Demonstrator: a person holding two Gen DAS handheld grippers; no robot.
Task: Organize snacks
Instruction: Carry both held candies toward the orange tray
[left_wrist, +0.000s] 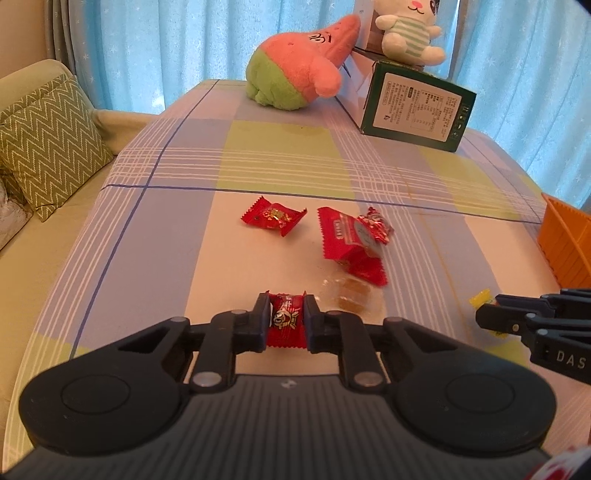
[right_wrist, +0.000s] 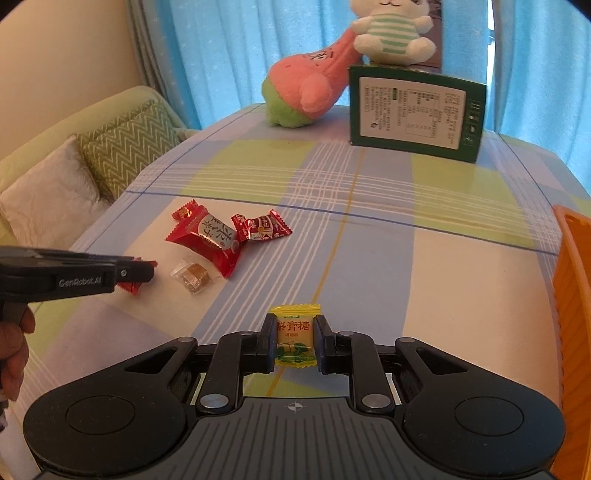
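Left claw (left_wrist: 286, 321) clamped on a small red foil-wrapped candy (left_wrist: 287, 320) above the plaid-clothed table (left_wrist: 155, 236), with three further red wrapped snacks (left_wrist: 351, 243) and a clear-wrapped amber candy (left_wrist: 347, 295) just beyond, and the right claw (left_wrist: 491, 314) gripping a yellow wrapped candy (left_wrist: 480, 299) beside an orange plastic basket (left_wrist: 565, 240).

We are seeing one wrapped candy (left_wrist: 287, 320) sitting between the left gripper (left_wrist: 287, 322) jaws, with three sweets (left_wrist: 352, 242) lying ahead of them on the table (left_wrist: 166, 229). Another candy (right_wrist: 295, 339) is sitting between the right gripper (right_wrist: 294, 341) jaws, a basket (right_wrist: 574, 295) standing to their right, a box (right_wrist: 415, 112) far ahead.
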